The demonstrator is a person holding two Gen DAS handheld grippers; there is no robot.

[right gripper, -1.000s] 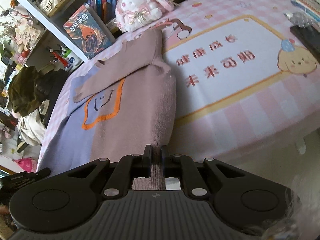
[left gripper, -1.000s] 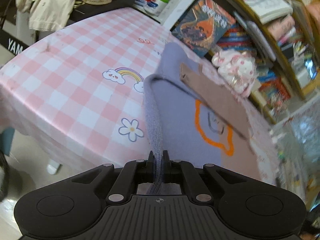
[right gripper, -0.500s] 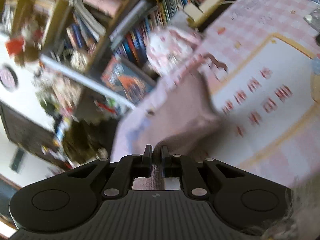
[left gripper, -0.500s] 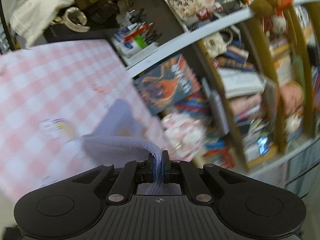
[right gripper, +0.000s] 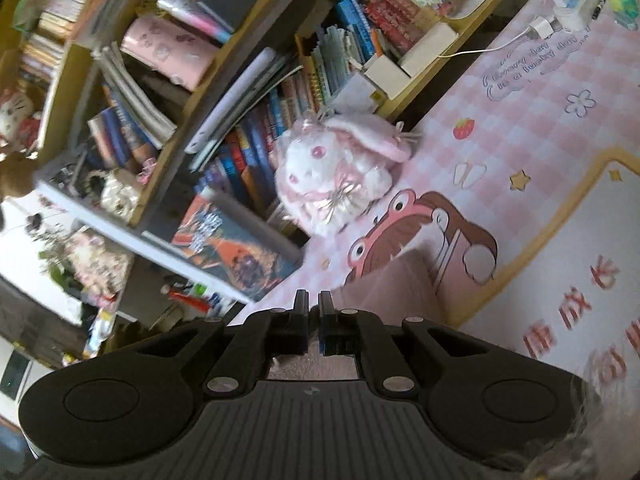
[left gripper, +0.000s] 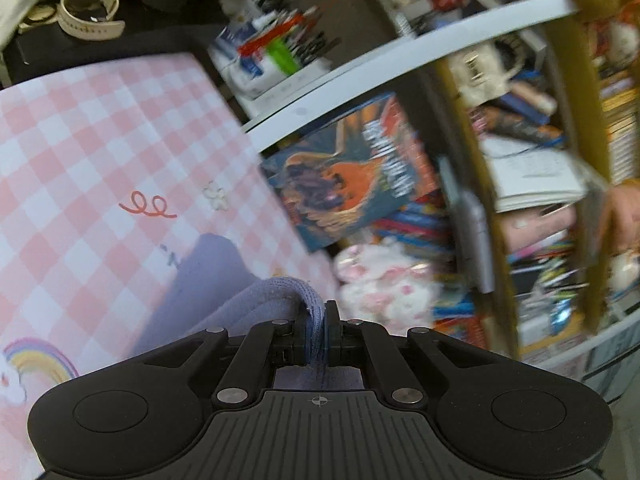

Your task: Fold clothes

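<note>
The left gripper (left gripper: 318, 326) fingers are pinching the lavender hem of the sweater (left gripper: 224, 280), which is draping away ahead of them onto the pink checked tabletop (left gripper: 100, 152). The right gripper (right gripper: 313, 312) fingers are pressed together on the mauve side, cloth showing just beneath and beyond them. Judging by this, both edges are being carried forward; keeping them level and taut should be giving a straight fold.

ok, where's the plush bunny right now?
In the right wrist view the plush bunny sits on the pink tablecloth at its far edge, against the bookshelf, just above the frog print.
</note>
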